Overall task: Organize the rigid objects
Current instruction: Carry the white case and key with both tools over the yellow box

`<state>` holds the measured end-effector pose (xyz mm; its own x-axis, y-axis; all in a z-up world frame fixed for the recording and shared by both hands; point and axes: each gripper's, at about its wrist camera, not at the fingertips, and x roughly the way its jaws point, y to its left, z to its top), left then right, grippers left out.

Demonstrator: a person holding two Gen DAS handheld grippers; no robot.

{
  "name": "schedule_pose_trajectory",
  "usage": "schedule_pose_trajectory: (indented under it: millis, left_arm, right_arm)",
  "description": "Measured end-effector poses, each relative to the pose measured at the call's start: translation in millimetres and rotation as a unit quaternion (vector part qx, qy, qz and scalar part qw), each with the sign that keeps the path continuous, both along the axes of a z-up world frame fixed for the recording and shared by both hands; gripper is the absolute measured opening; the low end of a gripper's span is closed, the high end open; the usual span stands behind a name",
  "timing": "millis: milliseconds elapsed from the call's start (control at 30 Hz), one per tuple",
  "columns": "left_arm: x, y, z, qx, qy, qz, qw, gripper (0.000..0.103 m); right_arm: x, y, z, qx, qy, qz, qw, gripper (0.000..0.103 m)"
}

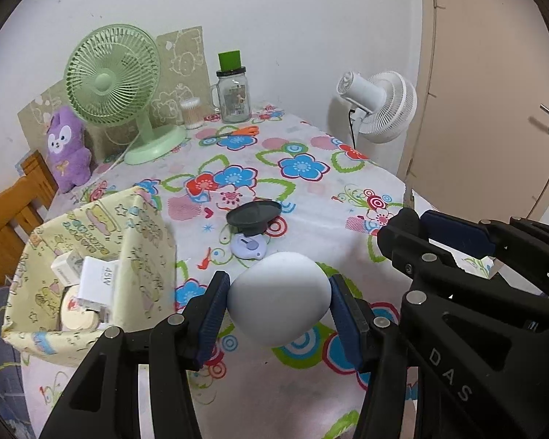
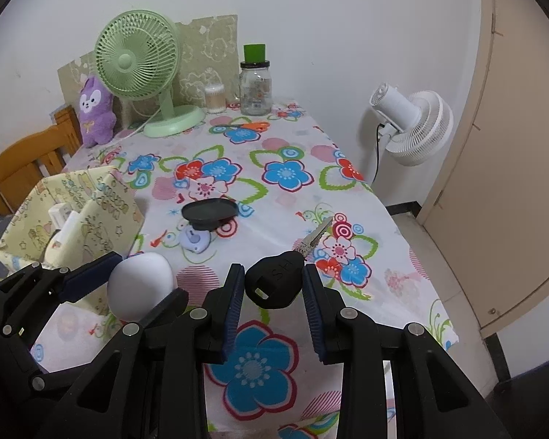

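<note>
Two grippers engaged; left gripper (image 1: pixel 278 298) pads clamp a pale egg-shaped object (image 1: pixel 279 299) between them; right gripper (image 2: pixel 273 283) pads grip a black-headed key (image 2: pixel 274 281), blade projecting forward beyond the fingertips.

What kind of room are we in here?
Probably a home, perhaps a bedroom or dining corner: a table with a floral tablecloth, a green desk fan, a purple plush toy and a door.

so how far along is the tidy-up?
Partly done: chargers already sit in the yellow fabric bin. In hand: left gripper holds the white egg-shaped object, right gripper the black key. Left on the table: black dish, lilac gadget.
</note>
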<state>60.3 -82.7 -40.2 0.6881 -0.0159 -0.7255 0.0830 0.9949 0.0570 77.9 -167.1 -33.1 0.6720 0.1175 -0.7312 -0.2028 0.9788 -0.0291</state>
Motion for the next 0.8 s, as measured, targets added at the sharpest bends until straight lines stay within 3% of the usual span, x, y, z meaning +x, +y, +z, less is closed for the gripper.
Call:
schedule_pose_trajectory:
  millis: [800]
  left_arm:
    - [-19,37,39,0.012,-0.021,0.008,0.9997,0.057]
  right_arm:
    - [-18,43,43,-0.004,-0.030,0.029,0.999,0.035]
